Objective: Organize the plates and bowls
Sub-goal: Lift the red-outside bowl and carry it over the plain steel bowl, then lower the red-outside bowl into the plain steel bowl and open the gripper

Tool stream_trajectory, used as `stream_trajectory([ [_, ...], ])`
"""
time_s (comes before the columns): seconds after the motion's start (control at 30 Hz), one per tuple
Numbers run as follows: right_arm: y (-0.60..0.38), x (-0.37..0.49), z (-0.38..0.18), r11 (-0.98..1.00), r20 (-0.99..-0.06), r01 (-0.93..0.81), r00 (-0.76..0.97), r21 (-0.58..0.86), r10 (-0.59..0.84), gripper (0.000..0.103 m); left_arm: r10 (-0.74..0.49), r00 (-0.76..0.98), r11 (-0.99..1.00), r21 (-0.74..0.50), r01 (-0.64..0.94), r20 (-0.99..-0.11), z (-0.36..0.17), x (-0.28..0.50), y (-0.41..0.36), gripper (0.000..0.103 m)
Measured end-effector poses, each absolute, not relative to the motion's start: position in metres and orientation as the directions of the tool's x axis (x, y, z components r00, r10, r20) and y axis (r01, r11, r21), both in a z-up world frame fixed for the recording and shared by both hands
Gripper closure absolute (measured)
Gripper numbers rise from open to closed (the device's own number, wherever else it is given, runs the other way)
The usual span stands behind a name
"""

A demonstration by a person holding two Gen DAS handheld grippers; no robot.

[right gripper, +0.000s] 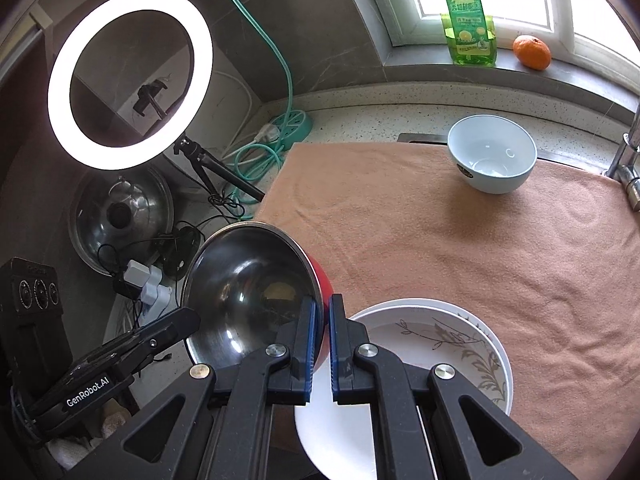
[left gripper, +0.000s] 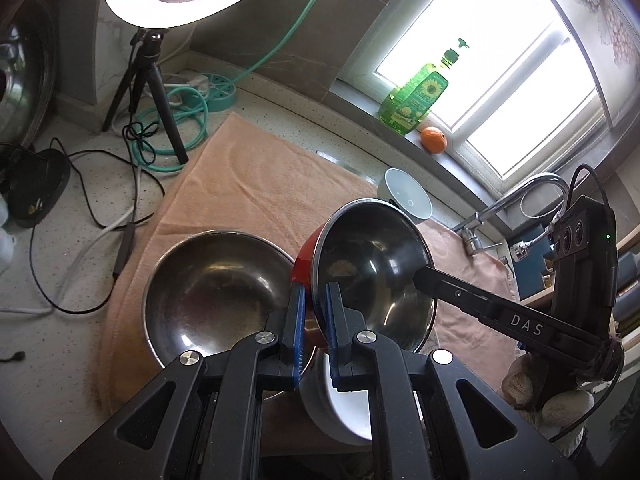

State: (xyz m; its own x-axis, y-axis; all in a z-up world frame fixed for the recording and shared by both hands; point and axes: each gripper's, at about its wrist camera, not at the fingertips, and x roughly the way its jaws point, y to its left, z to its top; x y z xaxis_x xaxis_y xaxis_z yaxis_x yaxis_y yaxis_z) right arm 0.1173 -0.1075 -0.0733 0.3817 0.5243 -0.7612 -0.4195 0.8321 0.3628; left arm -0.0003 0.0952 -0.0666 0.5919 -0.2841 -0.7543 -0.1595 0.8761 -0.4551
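Both claws pinch the rim of the same red bowl (left gripper: 372, 276), which is shiny metal inside and tilted in the air. The left claw (left gripper: 316, 332) holds one side of the rim with its blue pads nearly together. The right claw (right gripper: 320, 344) holds the other side the same way. Just left of the left claw, a steel bowl (left gripper: 216, 296) sits on the orange towel (left gripper: 248, 184). Right under the right claw lies a white plate (right gripper: 444, 344) with leaf drawings. Far past the right claw, a pale blue bowl (right gripper: 492, 160) stands upright on the towel, on the bench (right gripper: 360, 120).
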Motion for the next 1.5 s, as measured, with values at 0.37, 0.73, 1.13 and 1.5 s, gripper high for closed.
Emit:
stream_trajectory([
  [0.37, -0.060, 0.116, -0.089, 0.819, -0.794, -0.468, 0.331, 0.331, 0.510, 0.097, -0.253, 0.585, 0.860, -0.456, -0.230, -0.771, -0.080, -0.013, 0.131, 0.095],
  [0.73, -0.030, 0.118, -0.114, 0.822, -0.835, -0.489, 0.291, 0.290, 0.468, 0.097, -0.243, 0.538, 0.853, -0.442, -0.277, -0.807, -0.107, -0.015, 0.150, 0.095],
  [1.13, -0.013, 0.120, -0.136, 0.827, -0.871, -0.511, 0.266, 0.236, 0.413, 0.097, -0.212, 0.492, 0.875, -0.388, -0.289, -0.844, -0.122, -0.011, 0.152, 0.095],
  [1.5, -0.008, 0.119, -0.141, 0.828, -0.884, -0.528, 0.275, 0.189, 0.378, 0.097, -0.197, 0.451, 0.892, -0.350, -0.287, -0.870, -0.132, -0.008, 0.148, 0.095],
])
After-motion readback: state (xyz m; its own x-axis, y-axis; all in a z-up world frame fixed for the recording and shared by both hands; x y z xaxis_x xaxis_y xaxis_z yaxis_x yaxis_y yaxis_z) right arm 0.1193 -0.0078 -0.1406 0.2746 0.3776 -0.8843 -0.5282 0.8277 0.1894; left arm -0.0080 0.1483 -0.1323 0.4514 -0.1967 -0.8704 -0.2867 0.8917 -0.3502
